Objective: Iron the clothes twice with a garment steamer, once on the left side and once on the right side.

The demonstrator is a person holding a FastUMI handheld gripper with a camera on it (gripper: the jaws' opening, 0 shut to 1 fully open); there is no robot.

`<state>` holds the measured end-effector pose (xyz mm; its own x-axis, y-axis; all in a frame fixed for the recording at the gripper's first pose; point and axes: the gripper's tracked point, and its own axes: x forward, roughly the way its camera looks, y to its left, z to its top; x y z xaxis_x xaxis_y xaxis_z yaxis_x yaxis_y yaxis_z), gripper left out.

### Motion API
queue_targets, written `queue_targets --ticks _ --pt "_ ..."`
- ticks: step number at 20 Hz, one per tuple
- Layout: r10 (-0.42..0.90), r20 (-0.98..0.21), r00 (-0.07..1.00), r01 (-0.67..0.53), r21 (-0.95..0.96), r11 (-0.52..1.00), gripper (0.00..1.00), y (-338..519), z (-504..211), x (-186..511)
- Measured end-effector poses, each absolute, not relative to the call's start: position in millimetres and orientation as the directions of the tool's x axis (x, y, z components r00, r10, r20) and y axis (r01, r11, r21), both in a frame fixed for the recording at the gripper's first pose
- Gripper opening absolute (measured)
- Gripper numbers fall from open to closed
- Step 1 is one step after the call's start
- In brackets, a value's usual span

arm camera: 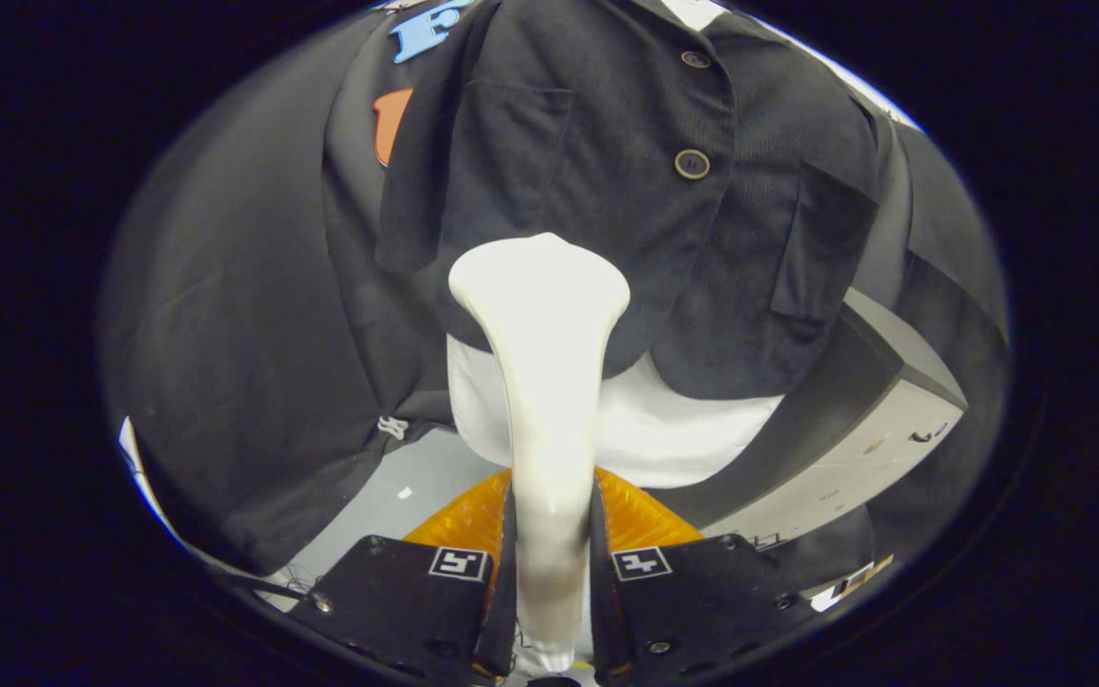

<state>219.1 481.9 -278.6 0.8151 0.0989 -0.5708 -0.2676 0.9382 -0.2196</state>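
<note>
The dark corduroy button-front jacket [664,191] hangs on a white torso form [693,429] just beyond my fingers; I judge it soft and limp, likely to swing away under pressure. The white moulded-plastic garment steamer [545,382] stands upright, head at the jacket's lower hem, left of the buttons; whether it touches the cloth I cannot tell. It seems light, stiff and slick-surfaced, so best held low on its narrow neck. My gripper [551,572] pinches that neck from both sides.
</note>
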Motion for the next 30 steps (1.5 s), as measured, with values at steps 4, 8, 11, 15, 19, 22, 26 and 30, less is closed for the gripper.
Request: queue_targets --ticks 4,8,11,15,19,22,26,30 --pt "0.096 -0.591 0.801 -0.271 -0.214 0.939 0.34 477 -289 215" --pt "0.113 -0.600 0.792 -0.278 -0.190 0.942 0.34 470 -279 206" --pt "0.134 -0.586 0.799 -0.274 -0.157 0.949 0.34 451 -254 198" --pt "0.187 -0.523 0.831 -0.275 -0.094 0.957 0.34 414 -192 179" --pt "0.211 -0.445 0.870 -0.261 -0.055 0.964 0.34 341 -130 153" --pt "0.204 -0.388 0.899 -0.233 -0.027 0.972 0.34 267 -96 132" --pt "0.177 -0.362 0.915 -0.191 -0.001 0.982 0.34 159 -79 97" --pt "0.135 -0.343 0.929 -0.140 0.010 0.990 0.34 55 -78 61"
